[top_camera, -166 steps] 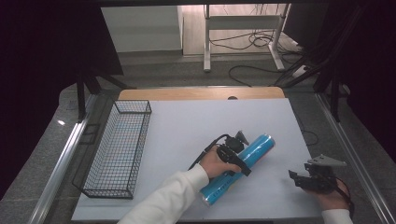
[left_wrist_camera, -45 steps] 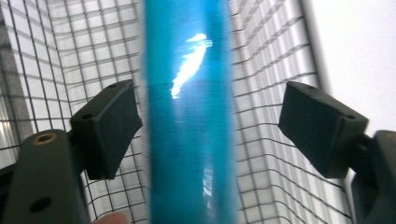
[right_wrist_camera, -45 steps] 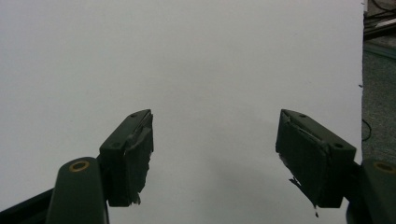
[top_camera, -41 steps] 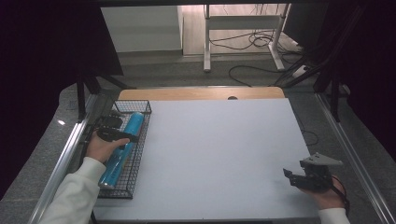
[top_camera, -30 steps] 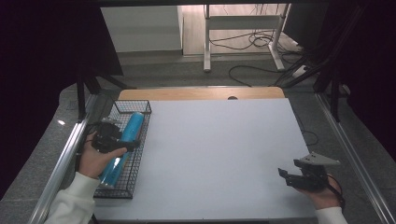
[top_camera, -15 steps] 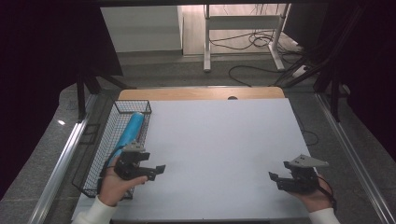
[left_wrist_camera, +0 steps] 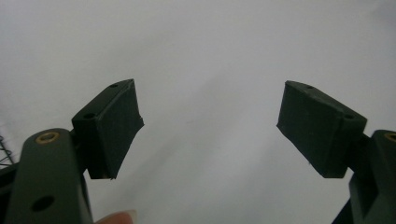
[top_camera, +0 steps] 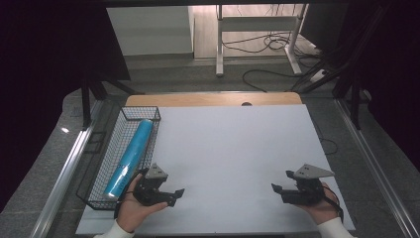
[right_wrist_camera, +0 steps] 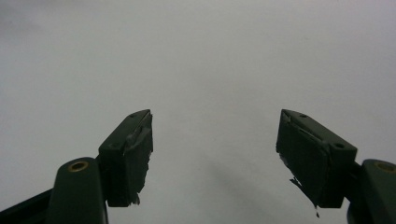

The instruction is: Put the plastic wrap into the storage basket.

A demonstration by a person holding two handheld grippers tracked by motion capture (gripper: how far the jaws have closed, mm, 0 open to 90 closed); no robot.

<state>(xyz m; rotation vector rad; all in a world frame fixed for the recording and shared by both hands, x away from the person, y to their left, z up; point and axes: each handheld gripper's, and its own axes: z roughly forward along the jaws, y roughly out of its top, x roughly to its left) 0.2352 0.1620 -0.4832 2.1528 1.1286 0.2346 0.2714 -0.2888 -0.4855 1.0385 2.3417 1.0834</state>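
At the near edge of the white table [top_camera: 237, 148], the left gripper [top_camera: 174, 194] lies in the person's left hand [top_camera: 131, 210] just right of the wire basket [top_camera: 106, 173], its tips pointing right across the bare surface. The left gripper view adds what the high view cannot resolve: its jaws stand apart with nothing but white table between them, and a fingertip [left_wrist_camera: 116, 218] shows at the bottom edge. These jaws have just been closing, yet a wide gap remains and they clamp on nothing.

At the near right, the right gripper [top_camera: 277, 190] rests in the right hand [top_camera: 319, 206], tips pointing left. The right gripper view shows its jaws likewise apart and empty, their pads [right_wrist_camera: 306, 154] frayed at the edges.

Farther back on the left, the blue tube [top_camera: 131, 156] lies lengthwise inside the basket, clear of both grippers.
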